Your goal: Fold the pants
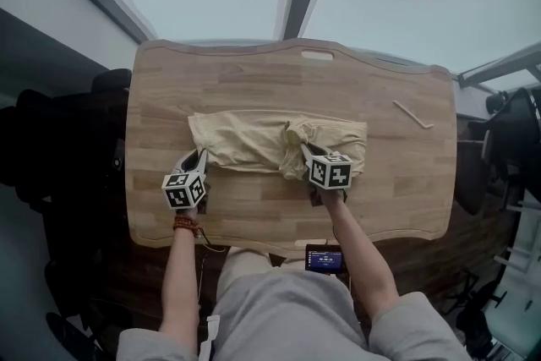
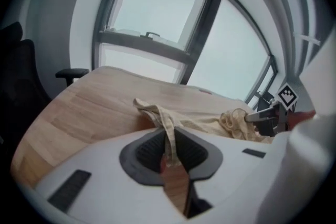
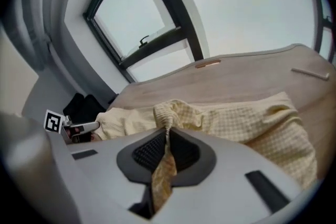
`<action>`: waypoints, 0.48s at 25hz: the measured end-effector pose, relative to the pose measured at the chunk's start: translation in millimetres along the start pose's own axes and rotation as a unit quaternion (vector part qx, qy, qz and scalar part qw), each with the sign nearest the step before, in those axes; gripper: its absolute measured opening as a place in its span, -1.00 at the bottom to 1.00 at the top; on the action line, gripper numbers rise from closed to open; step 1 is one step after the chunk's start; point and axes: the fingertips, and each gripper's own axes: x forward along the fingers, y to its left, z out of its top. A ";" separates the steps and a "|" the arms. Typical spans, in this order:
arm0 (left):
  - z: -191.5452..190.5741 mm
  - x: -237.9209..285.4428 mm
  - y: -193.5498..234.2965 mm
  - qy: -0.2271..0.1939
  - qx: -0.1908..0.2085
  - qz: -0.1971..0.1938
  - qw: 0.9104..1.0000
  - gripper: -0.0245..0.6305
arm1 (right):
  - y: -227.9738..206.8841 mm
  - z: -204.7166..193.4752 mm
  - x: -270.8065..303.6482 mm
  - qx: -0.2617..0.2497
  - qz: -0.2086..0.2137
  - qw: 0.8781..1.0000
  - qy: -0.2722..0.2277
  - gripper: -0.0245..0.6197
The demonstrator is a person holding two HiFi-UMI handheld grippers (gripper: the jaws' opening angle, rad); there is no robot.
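Forearms stretch over the near edge of a wooden table, with a small dark device with a lit screen showing just below that edge beside the right forearm. The left gripper is clamped on the near left corner of the pale yellow pants; the left gripper view shows a thin strip of cloth pinched between its dark pads. The right gripper is likewise closed on a bunched fold of the fabric, further right along the near side, and in the right gripper view the checked weave runs down between its jaws. The pants lie crosswise in the middle of the table, rumpled, most of the cloth resting on the wood. Beyond them to the right lies a thin pale item, possibly a bent stick, well apart from the cloth. A black chair stands by the table's far left corner, and sloping windows fill the background
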 end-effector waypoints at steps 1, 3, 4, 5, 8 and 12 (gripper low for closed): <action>8.4 -3.8 -8.4 -0.010 0.011 -0.006 1.000 -0.76 | -2.7 3.0 -5.8 0.006 0.001 1.000 -0.002 -0.86; 18.9 -8.6 -18.8 -0.019 0.030 -0.005 0.999 -0.76 | -1.7 -3.0 0.0 0.000 0.005 1.000 0.022 -0.71; 21.4 -9.2 -21.8 -0.021 0.036 -0.001 0.999 -0.76 | 1.0 -9.6 9.9 -0.008 0.007 0.999 0.039 -0.55; 22.1 -8.9 -24.1 -0.022 0.036 0.003 0.999 -0.76 | 3.4 -17.0 21.7 -0.018 0.006 0.998 0.055 -0.35; 19.5 -6.6 -26.4 -0.021 0.022 0.014 0.999 -0.76 | 3.2 -34.0 50.1 -0.070 -0.046 0.991 0.101 -0.20; 19.6 -6.1 -26.4 -0.020 0.013 0.016 1.000 -0.76 | -0.2 -40.2 66.3 -0.147 -0.141 0.971 0.126 -0.11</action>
